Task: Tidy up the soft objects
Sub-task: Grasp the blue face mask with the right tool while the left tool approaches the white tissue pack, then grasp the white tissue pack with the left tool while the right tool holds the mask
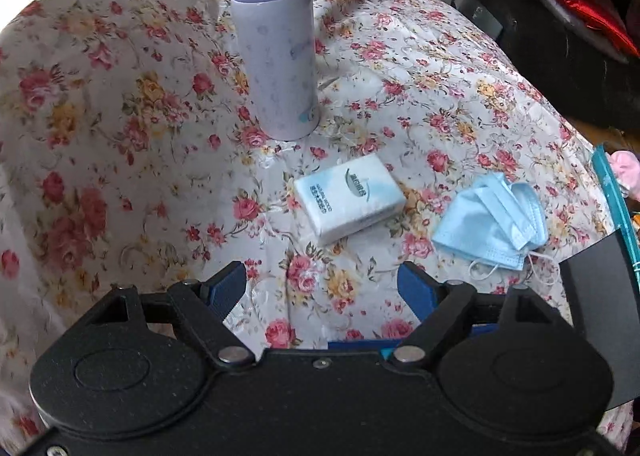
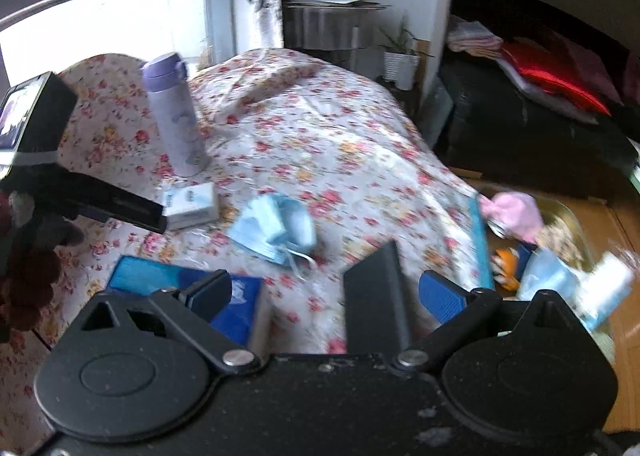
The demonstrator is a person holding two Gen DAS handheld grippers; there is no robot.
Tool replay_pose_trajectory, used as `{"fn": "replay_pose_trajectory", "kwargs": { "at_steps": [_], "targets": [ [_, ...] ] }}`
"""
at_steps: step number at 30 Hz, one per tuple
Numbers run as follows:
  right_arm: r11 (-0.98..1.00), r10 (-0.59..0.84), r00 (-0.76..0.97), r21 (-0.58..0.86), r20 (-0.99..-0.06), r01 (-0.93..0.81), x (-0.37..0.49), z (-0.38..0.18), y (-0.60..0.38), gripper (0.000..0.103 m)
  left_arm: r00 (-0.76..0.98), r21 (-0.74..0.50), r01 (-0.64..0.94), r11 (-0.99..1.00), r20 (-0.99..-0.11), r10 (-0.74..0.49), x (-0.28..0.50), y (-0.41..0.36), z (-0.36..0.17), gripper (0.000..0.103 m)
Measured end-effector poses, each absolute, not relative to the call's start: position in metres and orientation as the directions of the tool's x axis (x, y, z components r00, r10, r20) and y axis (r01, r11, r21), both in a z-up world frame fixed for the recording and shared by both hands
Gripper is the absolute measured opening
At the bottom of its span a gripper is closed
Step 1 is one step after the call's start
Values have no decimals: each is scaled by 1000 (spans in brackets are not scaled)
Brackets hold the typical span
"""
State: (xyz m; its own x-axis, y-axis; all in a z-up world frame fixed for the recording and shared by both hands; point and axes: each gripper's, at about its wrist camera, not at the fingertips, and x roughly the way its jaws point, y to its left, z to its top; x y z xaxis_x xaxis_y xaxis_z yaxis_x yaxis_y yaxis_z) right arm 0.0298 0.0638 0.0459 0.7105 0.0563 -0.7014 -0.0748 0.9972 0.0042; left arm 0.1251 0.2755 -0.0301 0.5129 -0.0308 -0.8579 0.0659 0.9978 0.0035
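Note:
A white tissue pack [image 1: 348, 198] lies on the floral cloth just ahead of my left gripper [image 1: 322, 284], which is open and empty above the cloth. A pile of light blue face masks [image 1: 494, 216] lies to its right. In the right wrist view the masks [image 2: 276, 230] lie ahead of my right gripper [image 2: 326, 294], which is open and empty. The tissue pack [image 2: 192, 204] sits further left, near the left gripper's body [image 2: 100, 200]. A blue packet [image 2: 180, 288] lies under the right gripper's left finger.
A lilac bottle [image 1: 276, 44] stands upright behind the tissue pack. A teal-rimmed tray [image 2: 560, 232] off the table's right edge holds a pink cloth [image 2: 514, 212], an orange toy and other soft items. Dark furniture with red fabric stands at the back right.

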Motion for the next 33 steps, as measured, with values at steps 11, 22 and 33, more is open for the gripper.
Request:
{"fn": "replay_pose_trajectory", "kwargs": {
  "at_steps": [11, 22, 33],
  "targets": [
    [982, 74, 647, -58, -759, -181, 114, 8, 114, 100, 468, -32, 42, 999, -882, -48, 147, 292, -33, 80],
    [943, 68, 524, -118, -849, -312, 183, -31, 145, 100, 469, -60, 2, 998, -881, -54, 158, 305, -27, 80],
    [938, 14, 435, -139, -900, -318, 206, -54, 145, 47, 467, -63, -6, 998, -883, -53, 162, 309, -26, 80]
  ]
}}
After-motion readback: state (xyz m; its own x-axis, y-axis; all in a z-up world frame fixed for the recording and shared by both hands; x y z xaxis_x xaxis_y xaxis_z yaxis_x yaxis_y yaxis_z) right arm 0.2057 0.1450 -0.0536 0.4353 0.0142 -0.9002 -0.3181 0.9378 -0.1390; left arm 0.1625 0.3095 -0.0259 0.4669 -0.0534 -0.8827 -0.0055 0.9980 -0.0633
